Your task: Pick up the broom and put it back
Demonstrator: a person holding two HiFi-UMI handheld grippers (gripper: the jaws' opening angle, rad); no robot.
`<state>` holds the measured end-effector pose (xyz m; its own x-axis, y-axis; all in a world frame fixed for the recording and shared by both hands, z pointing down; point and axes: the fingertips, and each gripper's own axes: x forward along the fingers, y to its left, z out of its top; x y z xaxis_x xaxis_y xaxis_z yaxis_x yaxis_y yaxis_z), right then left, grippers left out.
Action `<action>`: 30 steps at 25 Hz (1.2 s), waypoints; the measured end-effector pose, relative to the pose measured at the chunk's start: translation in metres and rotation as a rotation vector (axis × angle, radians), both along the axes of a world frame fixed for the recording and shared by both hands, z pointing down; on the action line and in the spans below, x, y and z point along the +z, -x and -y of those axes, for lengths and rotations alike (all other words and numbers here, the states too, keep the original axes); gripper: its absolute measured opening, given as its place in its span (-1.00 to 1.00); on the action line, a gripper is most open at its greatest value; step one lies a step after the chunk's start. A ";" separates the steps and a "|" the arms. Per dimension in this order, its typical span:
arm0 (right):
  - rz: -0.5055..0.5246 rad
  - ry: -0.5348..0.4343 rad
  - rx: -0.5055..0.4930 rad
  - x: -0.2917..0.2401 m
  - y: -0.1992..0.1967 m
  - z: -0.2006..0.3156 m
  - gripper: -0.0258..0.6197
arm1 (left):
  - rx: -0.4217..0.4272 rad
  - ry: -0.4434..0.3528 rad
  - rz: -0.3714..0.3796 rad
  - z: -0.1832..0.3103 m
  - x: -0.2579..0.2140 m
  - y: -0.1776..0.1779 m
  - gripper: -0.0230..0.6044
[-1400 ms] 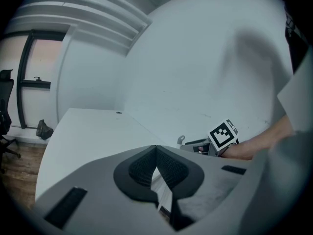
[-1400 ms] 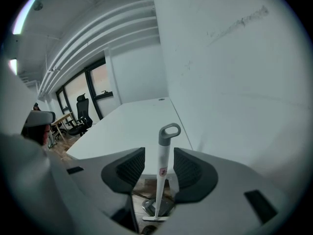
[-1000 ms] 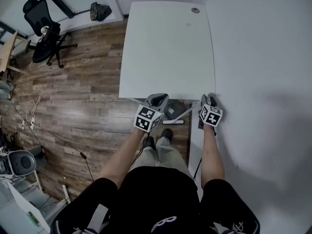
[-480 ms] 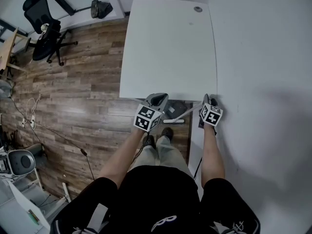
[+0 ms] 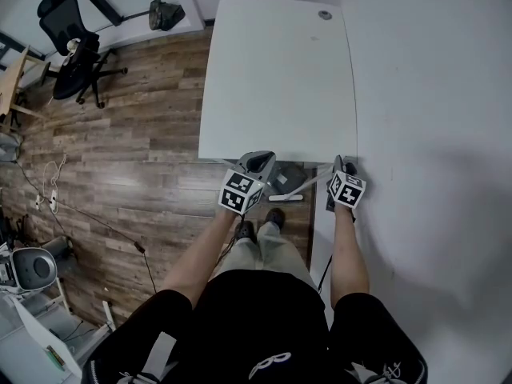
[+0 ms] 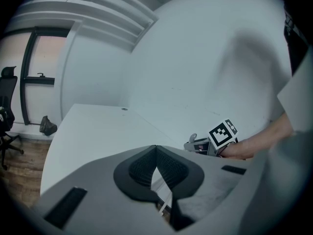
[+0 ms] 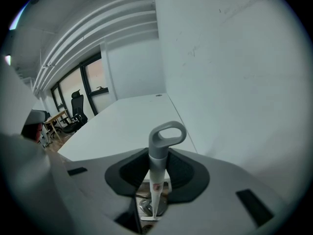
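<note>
We find the broom (image 7: 157, 173) standing upright between the jaws of the right gripper (image 7: 158, 155), its thin white handle rising through the gap and its grey loop grip poking out just past the fingertips. These jaws have just been closing, and their dark pads now press on the handle from both sides, just under the grey collar. From the head view the same broom (image 5: 308, 184) slants from the right gripper (image 5: 342, 166) down and across toward the left gripper's side, its lower end low by the floor beneath that gripper's nose; what sort of head it carries we cannot make out. The left gripper (image 6: 156, 148) has its jaws together at the tips, with nothing caught between them, and it is held level with the right one, well apart from it and clear of the broom. Straight ahead of both tools lies a white table (image 5: 276, 86), its near edge just beyond their tips. On the right gripper's outer side a plain white wall (image 5: 432, 94) runs alongside. On the left gripper's outer side spreads a wooden floor (image 5: 128, 142), and far off that way, ahead of it, stand a black office chair (image 5: 72, 46) and a dark bag (image 5: 164, 16) by the far wall.
</note>
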<state>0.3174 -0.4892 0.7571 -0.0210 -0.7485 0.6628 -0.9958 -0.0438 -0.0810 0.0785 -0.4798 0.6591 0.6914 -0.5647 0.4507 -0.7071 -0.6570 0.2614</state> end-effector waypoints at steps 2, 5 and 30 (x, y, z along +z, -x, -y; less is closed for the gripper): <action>-0.003 0.000 0.002 -0.002 0.003 -0.006 -0.56 | 0.003 -0.005 -0.002 -0.003 -0.003 0.003 -0.89; -0.005 0.000 0.004 -0.007 0.010 -0.017 -0.56 | 0.011 -0.013 -0.005 -0.010 -0.009 0.009 -0.89; -0.053 -0.027 0.004 -0.047 0.089 -0.165 -0.57 | 0.088 -0.074 -0.034 -0.127 -0.039 0.070 -0.89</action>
